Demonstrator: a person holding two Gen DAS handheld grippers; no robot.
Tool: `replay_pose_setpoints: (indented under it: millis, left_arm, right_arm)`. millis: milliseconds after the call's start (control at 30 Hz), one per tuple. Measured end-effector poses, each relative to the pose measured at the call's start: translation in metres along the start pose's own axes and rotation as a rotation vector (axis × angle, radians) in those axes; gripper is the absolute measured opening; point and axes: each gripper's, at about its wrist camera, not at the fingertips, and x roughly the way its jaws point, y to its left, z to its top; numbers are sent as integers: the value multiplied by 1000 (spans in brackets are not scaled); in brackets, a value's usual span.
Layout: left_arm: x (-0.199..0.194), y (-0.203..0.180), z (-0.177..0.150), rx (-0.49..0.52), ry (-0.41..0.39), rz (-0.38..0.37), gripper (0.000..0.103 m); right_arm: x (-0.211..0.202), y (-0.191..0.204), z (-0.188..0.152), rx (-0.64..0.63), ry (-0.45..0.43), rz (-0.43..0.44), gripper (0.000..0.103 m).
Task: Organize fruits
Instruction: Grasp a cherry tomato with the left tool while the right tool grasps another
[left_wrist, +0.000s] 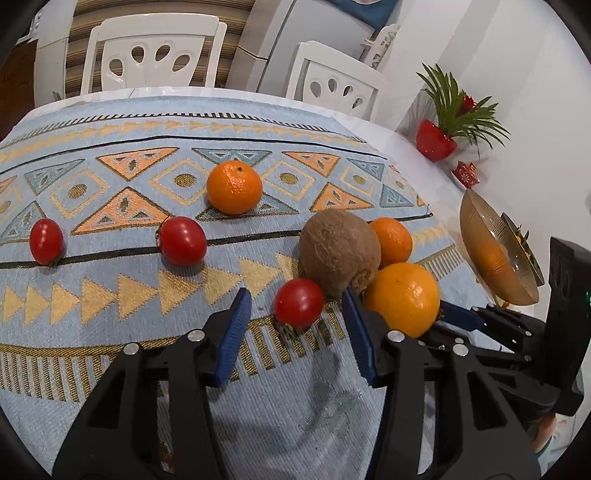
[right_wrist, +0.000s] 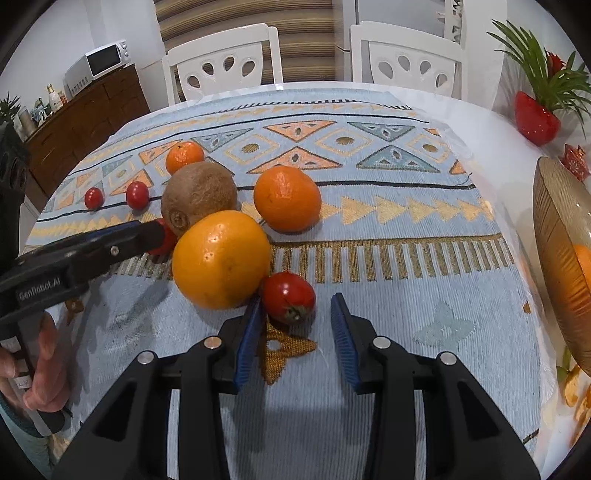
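Observation:
Fruit lies on a patterned blue cloth (left_wrist: 110, 332). My left gripper (left_wrist: 295, 297) is open, with a red tomato (left_wrist: 298, 302) on the cloth between its fingertips and a gap on each side. Just beyond are a brown kiwi (left_wrist: 340, 251), a big orange (left_wrist: 402, 299) and a mandarin (left_wrist: 393, 240). Another mandarin (left_wrist: 234, 188) and two tomatoes (left_wrist: 183, 240) (left_wrist: 46, 240) lie further left. My right gripper (right_wrist: 295, 301) is open around another tomato (right_wrist: 288, 297), beside the big orange (right_wrist: 221, 258). The left gripper's finger (right_wrist: 140, 232) half hides its tomato (right_wrist: 168, 240).
An amber glass bowl (right_wrist: 561, 266) holding an orange stands at the table's right edge, with peel scraps (right_wrist: 576, 391) below it. A red vase with a green plant (right_wrist: 535, 118) stands behind it. Two white chairs (right_wrist: 221, 62) line the far side. A hand (right_wrist: 40, 369) holds the left gripper.

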Motion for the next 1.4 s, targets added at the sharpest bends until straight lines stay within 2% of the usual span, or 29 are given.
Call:
replay_pose_setpoints:
  millis: [167,333,467,633,900,1033,1400]
  left_arm:
    - [2,-4,-3,24,1,45,46]
    - [8,-10,-2,53,3,82,43]
    - [11,-16,-3,86,14,91,28]
    - [9,-15,-3,84,4,90,28]
    - [3,-14,-4,80,-23,86,28]
    - [-3,-12,-4,70,-50,58,28]
    - [-11,-17,-4,86,-88,56,28]
  right_arm:
    - [-1,0,0,-1,-23,-3,37]
    - [-2,6,0,-25,-44,-22,28]
    - [-3,5,-1,-19,-53,-30,28]
    - [-4,-1,-1,12,-55,-9,28]
    - [-5,-1,-1,14,-65,-21,27]
    - [-11,-5,-2,38,-94,-14,27]
    - [-26,-8,-5,51,-177,1,27]
